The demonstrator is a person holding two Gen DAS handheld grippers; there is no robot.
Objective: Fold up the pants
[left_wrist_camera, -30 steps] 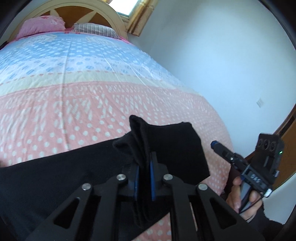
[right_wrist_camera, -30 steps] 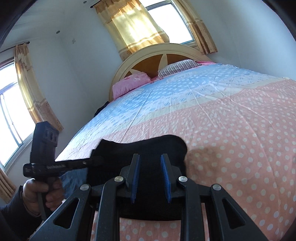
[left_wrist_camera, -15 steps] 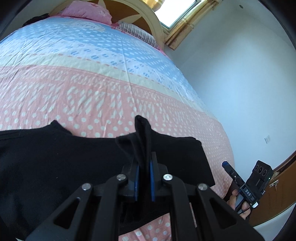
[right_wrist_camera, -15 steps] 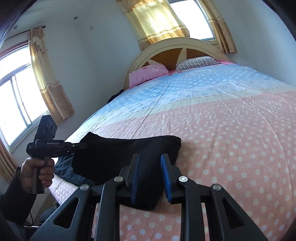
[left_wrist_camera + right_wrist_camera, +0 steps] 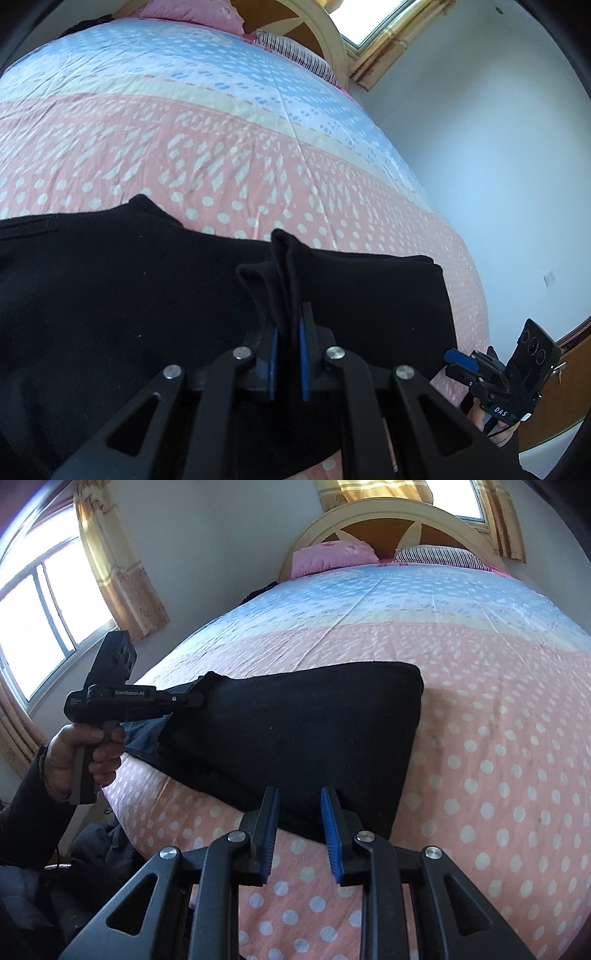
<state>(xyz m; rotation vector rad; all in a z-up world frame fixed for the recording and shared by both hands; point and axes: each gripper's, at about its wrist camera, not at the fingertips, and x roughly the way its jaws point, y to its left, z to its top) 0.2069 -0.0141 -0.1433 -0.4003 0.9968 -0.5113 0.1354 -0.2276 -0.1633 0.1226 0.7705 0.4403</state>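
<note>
The bed (image 5: 480, 709), under a pink, cream and blue dotted cover, fills both views. The black pants (image 5: 295, 734) lie folded across its near end, reaching to the bed's edge at 9 o'clock in the right wrist view. At 12 o'clock stands a rounded headboard (image 5: 373, 520) with a pink pillow (image 5: 332, 557) and a striped pillow (image 5: 439, 555) against it; curtained windows (image 5: 44, 605) flank it. The left claw (image 5: 287, 354) points down over the pants and is clamped on a bunched fold of the black fabric that rises between its blue pads. The left hand (image 5: 86, 749) grips its handle at 9 o'clock, sleeve dark. The right claw (image 5: 300, 834) tilts down at the pants' near edge, jaws apart, nothing pressed between them. Blue denim (image 5: 142, 744) shows under the pants beside the left hand.
</note>
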